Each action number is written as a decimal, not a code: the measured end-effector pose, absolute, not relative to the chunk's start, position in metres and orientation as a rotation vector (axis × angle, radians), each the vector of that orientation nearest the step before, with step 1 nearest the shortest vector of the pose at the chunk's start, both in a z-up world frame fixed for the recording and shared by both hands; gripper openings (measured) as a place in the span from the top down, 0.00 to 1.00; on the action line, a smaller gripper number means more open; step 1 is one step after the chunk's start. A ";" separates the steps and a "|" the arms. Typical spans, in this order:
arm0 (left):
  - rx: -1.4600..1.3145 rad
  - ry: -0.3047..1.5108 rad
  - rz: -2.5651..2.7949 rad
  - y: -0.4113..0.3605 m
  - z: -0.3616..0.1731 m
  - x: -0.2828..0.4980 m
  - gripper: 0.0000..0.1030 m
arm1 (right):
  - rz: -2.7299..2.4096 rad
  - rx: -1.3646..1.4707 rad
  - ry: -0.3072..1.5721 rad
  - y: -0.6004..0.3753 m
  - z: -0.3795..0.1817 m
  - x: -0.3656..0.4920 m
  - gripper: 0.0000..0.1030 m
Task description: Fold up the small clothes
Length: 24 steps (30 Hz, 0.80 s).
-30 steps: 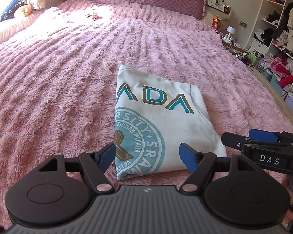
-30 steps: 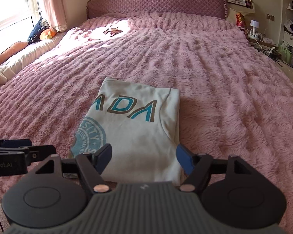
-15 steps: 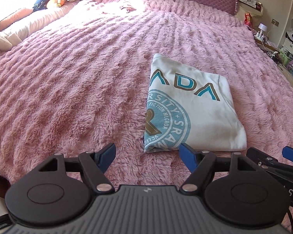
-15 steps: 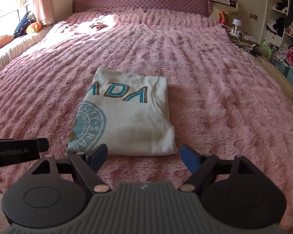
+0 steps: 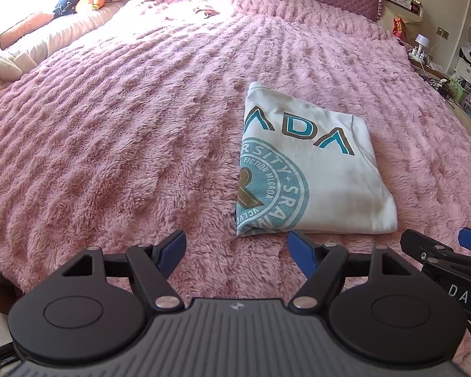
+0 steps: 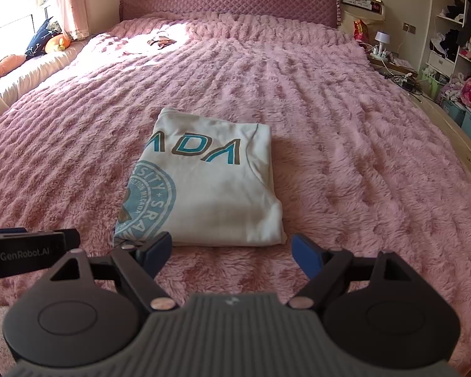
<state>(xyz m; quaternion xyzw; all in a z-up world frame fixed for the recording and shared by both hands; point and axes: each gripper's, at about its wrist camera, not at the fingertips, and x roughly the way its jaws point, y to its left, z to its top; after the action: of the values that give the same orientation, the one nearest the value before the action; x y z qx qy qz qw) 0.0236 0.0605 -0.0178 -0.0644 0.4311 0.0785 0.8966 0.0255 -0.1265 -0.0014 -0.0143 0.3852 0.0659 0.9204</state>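
A white T-shirt point(image 5: 317, 172) with teal and brown print lies folded into a compact rectangle on the pink fuzzy bedspread point(image 5: 125, 125). It also shows in the right wrist view point(image 6: 210, 188). My left gripper point(image 5: 237, 248) is open and empty, near the bed's front edge, short of the shirt's near left corner. My right gripper point(image 6: 230, 249) is open and empty, just short of the shirt's near edge. The right gripper shows at the right of the left wrist view point(image 5: 439, 251). The left gripper body shows at the left of the right wrist view point(image 6: 28, 251).
A quilted purple headboard point(image 6: 229, 3) stands at the far end. Pillows and plush toys point(image 6: 47, 42) lie along the window side at left. Shelves with clothes point(image 6: 461, 47) and a cluttered bedside stand point(image 6: 383, 50) are at right. A small item point(image 6: 161, 40) lies far up the bed.
Both grippers have pulled back from the folded shirt toward the near edge of the bed. The left gripper has also shifted left. The shirt has not moved.
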 end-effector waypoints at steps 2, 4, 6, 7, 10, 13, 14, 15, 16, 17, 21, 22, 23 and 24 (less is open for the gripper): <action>-0.134 0.897 0.162 0.060 -0.018 0.024 0.16 | 0.136 -0.031 0.794 -0.125 -0.001 0.025 0.23; -0.135 0.898 0.165 0.061 -0.018 0.023 0.16 | 0.136 -0.032 0.796 -0.124 -0.002 0.026 0.23; -0.137 0.899 0.167 0.062 -0.019 0.023 0.16 | 0.138 -0.034 0.799 -0.123 -0.002 0.027 0.23; -0.137 0.901 0.168 0.062 -0.019 0.023 0.16 | 0.140 -0.035 0.799 -0.122 -0.002 0.027 0.23; -0.139 0.905 0.176 0.063 -0.020 0.022 0.16 | 0.143 -0.039 0.802 -0.121 -0.003 0.026 0.23; -0.137 0.910 0.181 0.064 -0.021 0.022 0.16 | 0.145 -0.041 0.803 -0.119 -0.003 0.026 0.23; -0.136 0.912 0.182 0.064 -0.021 0.023 0.16 | 0.146 -0.041 0.803 -0.119 -0.003 0.026 0.22; -0.134 0.916 0.184 0.064 -0.022 0.023 0.16 | 0.145 -0.041 0.803 -0.119 -0.003 0.026 0.22; -0.133 0.918 0.184 0.064 -0.022 0.023 0.16 | 0.145 -0.041 0.803 -0.119 -0.004 0.026 0.22; -0.133 0.920 0.183 0.064 -0.023 0.023 0.16 | 0.146 -0.041 0.804 -0.119 -0.004 0.026 0.22; -0.128 0.927 0.182 0.063 -0.024 0.023 0.16 | 0.146 -0.040 0.807 -0.119 -0.004 0.026 0.22; -0.128 0.928 0.181 0.063 -0.024 0.023 0.16 | 0.147 -0.040 0.807 -0.119 -0.004 0.026 0.22; -0.127 0.929 0.180 0.063 -0.024 0.024 0.16 | 0.147 -0.040 0.808 -0.119 -0.004 0.026 0.22; -0.128 0.929 0.180 0.062 -0.025 0.024 0.16 | 0.147 -0.042 0.808 -0.118 -0.004 0.026 0.22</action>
<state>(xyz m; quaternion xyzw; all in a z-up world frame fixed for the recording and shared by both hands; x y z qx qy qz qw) 0.0236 0.0625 -0.0245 -0.0615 0.4471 0.0865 0.8881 0.0257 -0.1183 -0.0043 -0.0205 0.3929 0.0716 0.9166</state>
